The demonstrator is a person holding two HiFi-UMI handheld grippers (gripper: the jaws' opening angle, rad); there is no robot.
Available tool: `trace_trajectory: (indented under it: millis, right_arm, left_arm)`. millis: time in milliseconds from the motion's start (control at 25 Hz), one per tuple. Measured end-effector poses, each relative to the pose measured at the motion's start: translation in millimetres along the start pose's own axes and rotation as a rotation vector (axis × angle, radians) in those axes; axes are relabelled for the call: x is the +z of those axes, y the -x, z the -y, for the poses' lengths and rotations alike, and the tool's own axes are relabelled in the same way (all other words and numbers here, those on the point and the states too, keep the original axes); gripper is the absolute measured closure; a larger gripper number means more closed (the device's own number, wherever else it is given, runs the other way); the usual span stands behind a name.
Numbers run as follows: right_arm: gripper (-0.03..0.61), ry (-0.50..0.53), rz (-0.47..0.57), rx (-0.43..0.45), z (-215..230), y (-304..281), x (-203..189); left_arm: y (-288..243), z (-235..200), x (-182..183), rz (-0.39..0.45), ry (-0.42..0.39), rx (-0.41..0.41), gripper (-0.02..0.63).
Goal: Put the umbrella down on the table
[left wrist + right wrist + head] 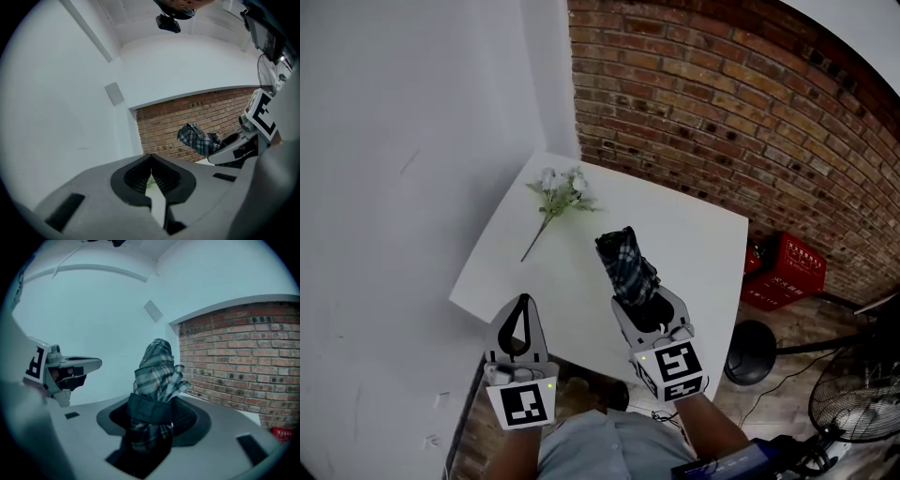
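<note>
The umbrella (626, 262) is clamped by the right gripper (649, 300) above the table (698, 248), ready for lowering. The left gripper (522, 302) is held aside, jaws together on nothing.

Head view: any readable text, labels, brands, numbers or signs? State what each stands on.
No text can be read.
Red crate: white print on its side, too small and blurred to read.
Left marker cube and right marker cube: black-and-white square patterns only, no letters or numbers.
Umbrella: plaid fabric, no label visible.
</note>
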State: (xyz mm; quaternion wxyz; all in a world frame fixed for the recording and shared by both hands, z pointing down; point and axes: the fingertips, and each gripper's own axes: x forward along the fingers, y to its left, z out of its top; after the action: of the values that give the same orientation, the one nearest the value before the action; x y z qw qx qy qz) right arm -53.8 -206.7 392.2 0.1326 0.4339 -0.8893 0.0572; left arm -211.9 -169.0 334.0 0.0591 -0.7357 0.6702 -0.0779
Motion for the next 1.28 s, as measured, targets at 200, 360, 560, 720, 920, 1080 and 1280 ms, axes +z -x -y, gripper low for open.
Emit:
trace_trajectory:
  millis: [200, 360, 560, 720, 920, 1080, 1280]
  right_arm:
    - [0.362, -0.014, -0.045, -0.022, 3, -14, -17]
    - [0.362, -0.029, -0.084, -0.039, 4, -24, -31]
    - [0.362, -0.041, -0.123, -0.056, 6, -38, -49]
    - [0.362, -0.051, -0.152, -0.068, 9, -46, -60]
    - [0.362, -0.063, -0.193, -0.085, 13, -57, -77]
    - [0.362, -0.082, -0.218, -0.096, 16, -65, -86]
    - [0.362, -0.089, -0.248, -0.107, 21, -71, -99]
  left_arm:
    - [-12, -12, -16, -0.025, 0.003, -0.015, 0.604]
    - [-20, -18, -25, -0.042, 0.009, -0.028, 0.604]
    - [-30, -26, -35, -0.057, 0.010, -0.044, 0.604]
    - [-38, -31, -42, -0.071, 0.011, -0.053, 0.604]
    - [-49, -36, -52, -0.089, 0.015, -0.066, 0.604]
    - [-59, -37, -61, -0.103, 0.018, -0.081, 0.604]
    - [-67, -34, -70, -0.124, 0.022, -0.101, 0.604]
